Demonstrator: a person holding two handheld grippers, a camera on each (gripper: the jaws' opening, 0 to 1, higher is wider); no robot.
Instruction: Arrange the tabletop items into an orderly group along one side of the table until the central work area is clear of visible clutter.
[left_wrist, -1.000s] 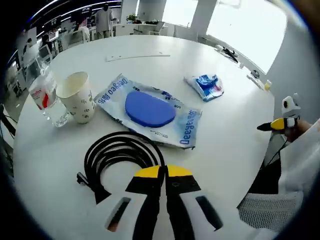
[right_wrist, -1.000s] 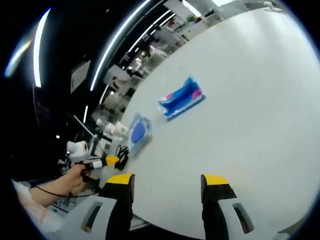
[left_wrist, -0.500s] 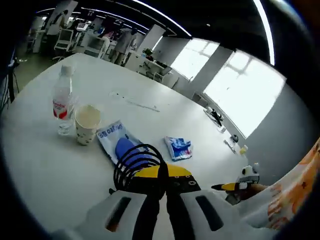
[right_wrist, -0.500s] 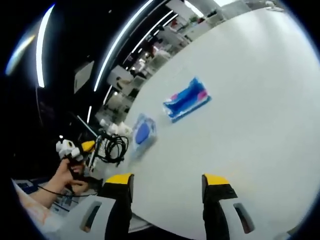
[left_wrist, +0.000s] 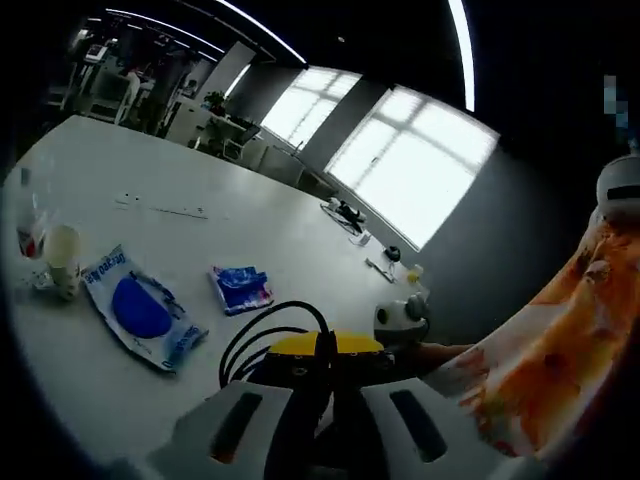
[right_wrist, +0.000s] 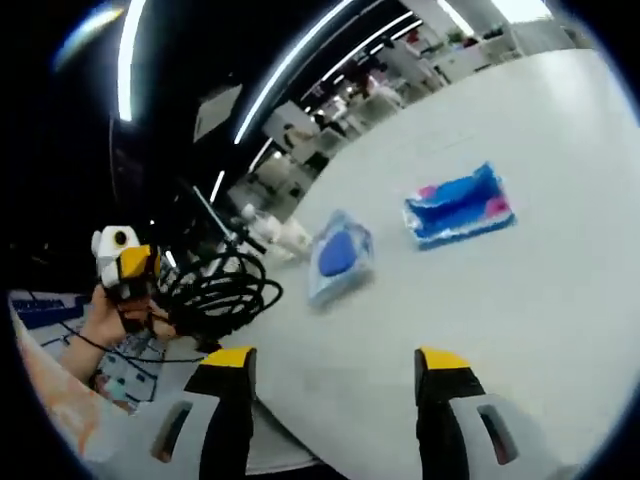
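My left gripper (left_wrist: 325, 345) is shut on a black coiled cable (left_wrist: 272, 328) and holds it in the air above the white round table (left_wrist: 300, 250). In the right gripper view that cable (right_wrist: 222, 290) hangs from the left gripper (right_wrist: 138, 270) at the left, off the table's edge. On the table lie a wet-wipe pack with a blue lid (left_wrist: 140, 310) (right_wrist: 340, 255) and a small blue packet (left_wrist: 240, 288) (right_wrist: 460, 205). A paper cup (left_wrist: 62, 262) and a clear bottle (left_wrist: 28, 225) stand at the far left. My right gripper (right_wrist: 335, 358) is open, with nothing between its fingers, above the table's near edge.
A thin white strip (left_wrist: 165, 208) lies farther back on the table. Small items (left_wrist: 345, 215) sit along its far edge by the windows. A person's orange-patterned sleeve (left_wrist: 540, 350) is at the right. Desks and equipment stand beyond the table (right_wrist: 400, 70).
My left gripper, shut on the cable, has lifted the coil off the table and carried it up and toward the person. The right gripper stays open; its view has shifted slightly.
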